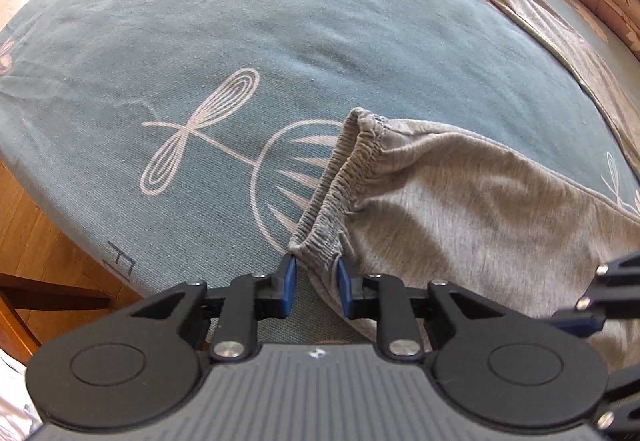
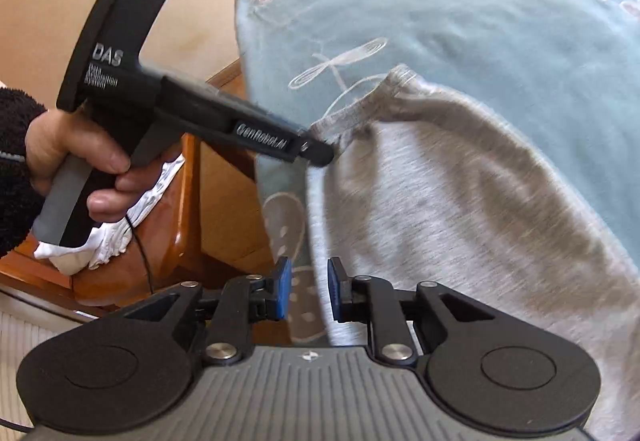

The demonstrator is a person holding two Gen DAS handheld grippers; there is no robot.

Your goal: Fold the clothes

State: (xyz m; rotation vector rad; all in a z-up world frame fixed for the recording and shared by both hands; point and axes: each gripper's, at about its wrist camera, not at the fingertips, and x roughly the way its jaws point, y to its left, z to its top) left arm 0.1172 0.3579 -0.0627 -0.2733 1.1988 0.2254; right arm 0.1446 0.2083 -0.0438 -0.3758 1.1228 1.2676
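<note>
Bed: teal sheet point(image 1: 240, 33) printed with whisks carries the grey trousers point(image 1: 480, 209); wooden floor point(image 1: 36, 225) lies off to my left.
Left wrist view: my left gripper point(image 1: 316, 279) has its blue pads part-open, straddling the near corner of the elastic waistband point(image 1: 340, 185), cloth between them but not clearly pinched. A trouser leg trails far ahead to the right.
Right wrist view: my right gripper point(image 2: 306, 291) stands part-open with the trousers' edge running between its pads, no clear pinch; my left hand point(image 2: 76, 157) is ahead-left.
Handling: soft, light, limp jersey that sags and bunches, I judge; the gathered waistband offers the firmest hold.
</note>
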